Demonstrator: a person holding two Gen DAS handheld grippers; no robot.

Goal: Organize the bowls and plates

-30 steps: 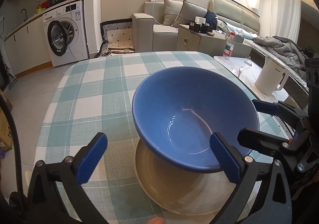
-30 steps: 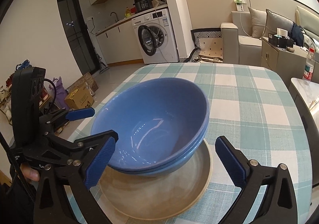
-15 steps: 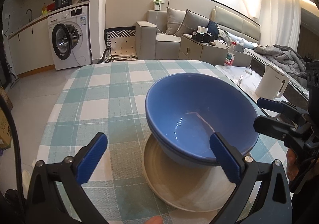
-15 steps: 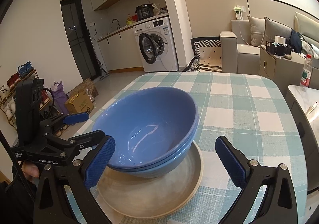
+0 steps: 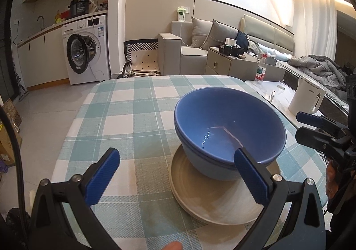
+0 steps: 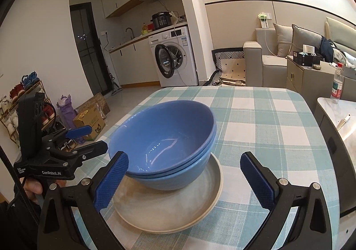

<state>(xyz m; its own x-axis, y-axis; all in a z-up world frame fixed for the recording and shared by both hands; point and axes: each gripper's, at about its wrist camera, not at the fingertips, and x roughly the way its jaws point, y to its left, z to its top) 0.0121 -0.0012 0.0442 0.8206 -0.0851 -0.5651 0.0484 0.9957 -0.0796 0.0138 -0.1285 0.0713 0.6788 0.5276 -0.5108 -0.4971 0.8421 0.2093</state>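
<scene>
Left wrist | left hand-held gripper (image 5: pixel 178 180) finger hides bowls (image 5: pixel 222 121) rim

Washing machine (image 5: pixel 85 49), sofa (image 5: pixel 189 50), kettle (image 5: pixel 308 97), checked tablecloth (image 5: pixel 124 116).

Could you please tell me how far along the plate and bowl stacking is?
Looks nearly done: two blue bowls sit nested on the beige plates. Nothing is in hand; the left gripper and right gripper are open. No other dishes show on the table.
</scene>
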